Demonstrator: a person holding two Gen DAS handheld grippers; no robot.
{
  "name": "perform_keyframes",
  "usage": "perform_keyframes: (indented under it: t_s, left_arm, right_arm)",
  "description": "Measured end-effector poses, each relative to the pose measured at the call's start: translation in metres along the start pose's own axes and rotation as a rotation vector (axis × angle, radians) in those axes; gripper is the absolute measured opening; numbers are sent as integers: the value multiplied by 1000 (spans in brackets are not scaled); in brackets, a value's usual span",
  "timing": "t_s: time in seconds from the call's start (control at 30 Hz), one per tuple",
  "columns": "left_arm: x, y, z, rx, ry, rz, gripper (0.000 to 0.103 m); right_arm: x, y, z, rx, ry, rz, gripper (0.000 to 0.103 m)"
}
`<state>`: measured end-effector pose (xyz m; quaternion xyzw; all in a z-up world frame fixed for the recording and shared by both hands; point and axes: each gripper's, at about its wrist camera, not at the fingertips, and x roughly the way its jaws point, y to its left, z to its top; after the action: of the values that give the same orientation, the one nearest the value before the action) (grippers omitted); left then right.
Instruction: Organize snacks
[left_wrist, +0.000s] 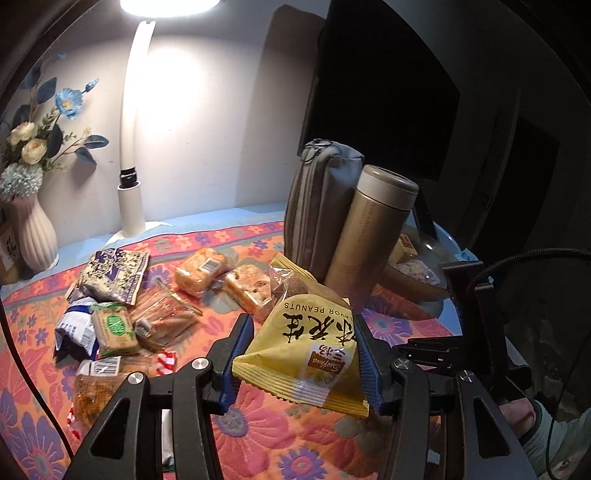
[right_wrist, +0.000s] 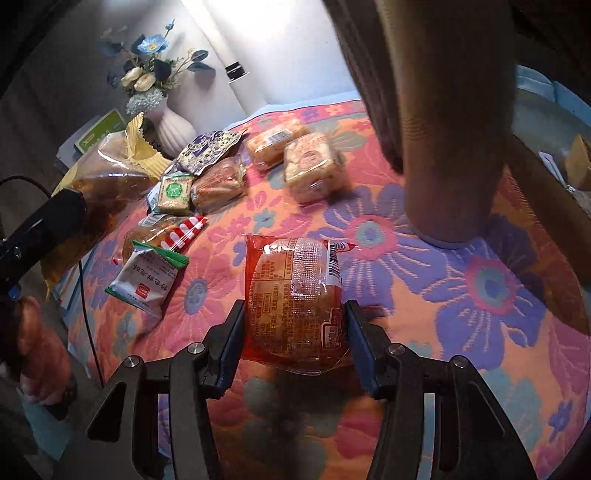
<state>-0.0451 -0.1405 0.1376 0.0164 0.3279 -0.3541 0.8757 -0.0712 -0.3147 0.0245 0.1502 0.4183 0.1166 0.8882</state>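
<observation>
My left gripper (left_wrist: 303, 332) is shut on a yellow peanut packet (left_wrist: 306, 343) and holds it above the flowered tablecloth (left_wrist: 258, 435). In the right wrist view the same packet (right_wrist: 110, 173) hangs at the far left. My right gripper (right_wrist: 295, 314) is shut on a red-wrapped round cake (right_wrist: 295, 299), just over the cloth. Several loose snacks lie on the cloth: a purple packet (left_wrist: 110, 275), a green biscuit pack (left_wrist: 114, 328), wrapped pastries (left_wrist: 201, 271), a white and green packet (right_wrist: 147, 278).
A gold thermos (left_wrist: 373, 236) and a grey pouch (left_wrist: 321, 206) stand at the back right, beside a glass bowl (left_wrist: 417, 269) holding snacks. A white lamp (left_wrist: 131, 184) and a vase of flowers (left_wrist: 33, 229) stand at the back left by the wall.
</observation>
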Motion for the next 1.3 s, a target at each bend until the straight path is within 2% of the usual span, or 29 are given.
perform_keyframes:
  t_s: [0.4, 0.6, 0.7, 0.8, 0.87, 1.0, 1.07, 1.1, 1.2, 1.27, 1.3]
  left_arm:
    - [55, -83, 30, 131, 51, -115, 51]
    - [81, -119, 36, 181, 81, -159, 51]
    - [96, -134, 42, 175, 89, -185, 51]
    - [109, -152, 49, 184, 74, -186, 51]
    - [119, -157, 55, 168, 86, -184, 51]
    - [121, -155, 60, 130, 74, -209, 51]
    - [118, -152, 61, 121, 74, -218, 51]
    - [116, -150, 60, 116, 72, -218, 51]
    - [111, -147, 58, 113, 67, -224, 40]
    - [111, -146, 58, 101, 61, -230, 40]
    - [112, -145, 57, 96, 61, -228, 40]
  right_arm:
    - [-83, -57, 2, 81, -171, -51, 51]
    - [-111, -91, 6, 125, -248, -122, 51]
    - [-123, -109, 7, 159, -274, -113, 39]
    - [-133, -123, 12, 162, -302, -140, 38]
    - [-134, -133, 15, 170, -300, -147, 38]
    - [-148, -142, 5, 154, -309, -14, 39]
    - [-152, -142, -5, 116, -284, 29, 52]
    - [-154, -140, -14, 94, -267, 35, 62]
    - [-146, -134, -38, 70, -186, 2, 63]
    - [-131, -133, -51, 107, -134, -34, 63]
    - [-122, -133, -55, 122, -112, -21, 63]
